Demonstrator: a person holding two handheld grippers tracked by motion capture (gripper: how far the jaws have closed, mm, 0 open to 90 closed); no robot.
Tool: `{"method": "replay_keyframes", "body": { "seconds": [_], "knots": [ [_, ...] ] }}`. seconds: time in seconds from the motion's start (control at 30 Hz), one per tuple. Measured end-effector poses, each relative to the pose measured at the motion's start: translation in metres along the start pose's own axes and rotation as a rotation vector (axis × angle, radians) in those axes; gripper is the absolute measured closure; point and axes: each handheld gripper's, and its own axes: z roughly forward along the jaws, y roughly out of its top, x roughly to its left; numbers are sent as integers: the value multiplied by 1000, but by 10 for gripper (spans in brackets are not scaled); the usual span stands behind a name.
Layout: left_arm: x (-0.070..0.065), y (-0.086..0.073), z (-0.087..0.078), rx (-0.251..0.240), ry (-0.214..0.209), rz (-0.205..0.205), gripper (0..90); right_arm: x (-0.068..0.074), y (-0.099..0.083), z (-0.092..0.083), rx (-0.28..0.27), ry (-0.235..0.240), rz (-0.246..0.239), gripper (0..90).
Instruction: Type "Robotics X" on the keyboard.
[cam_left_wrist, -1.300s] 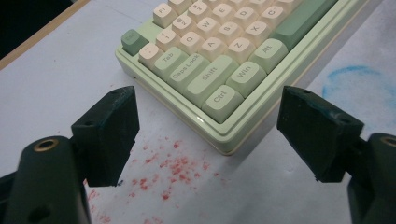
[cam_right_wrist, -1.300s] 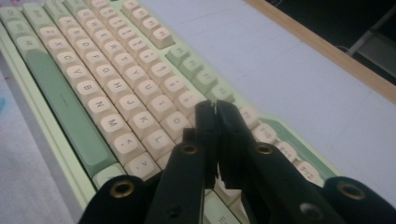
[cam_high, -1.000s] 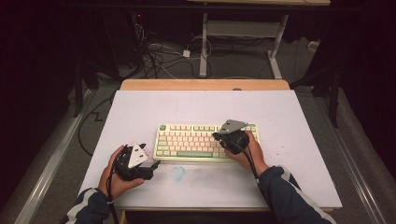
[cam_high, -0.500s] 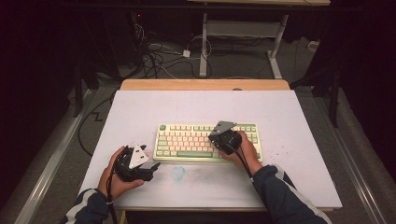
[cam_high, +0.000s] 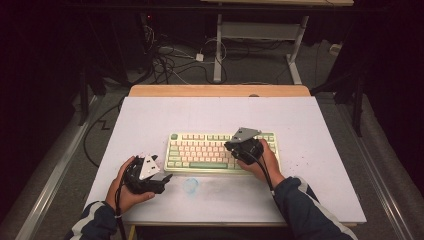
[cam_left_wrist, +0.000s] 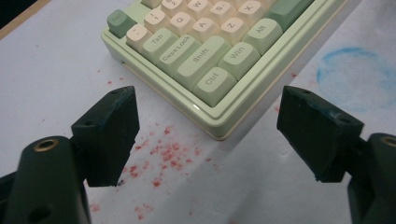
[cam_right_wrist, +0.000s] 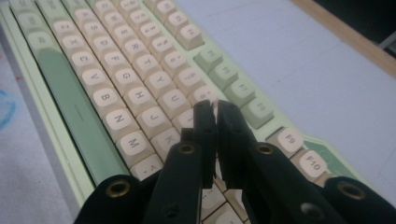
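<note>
Showing a smooth, faintly glossy green plastic keyboard (cam_left_wrist: 219, 112) with matt keycaps, lying on a matt white table (cam_high: 150, 120) edged in pale wood; matt black rubbery pads (cam_left_wrist: 109, 133).

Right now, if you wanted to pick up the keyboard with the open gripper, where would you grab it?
Probably at the keyboard's near corner by the Ctrl key. It lies flat on the table, so the left gripper would best come in low from the side it already faces. The corner sits right between its wide-open jaws, and the thin raised rim there looks like something the pads could pinch.
</note>
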Motion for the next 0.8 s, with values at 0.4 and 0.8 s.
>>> {"method": "replay_keyframes", "body": {
  "seconds": [0.4, 0.8],
  "knots": [
    [3, 2, 4, 8, -1, -1, 197, -3, -7, -41, -135, -32, 30, 642],
    [3, 4, 1, -2, -2, -1, 197, -5, -25, -78, -234, -115, 32, 330]
  ]
}}
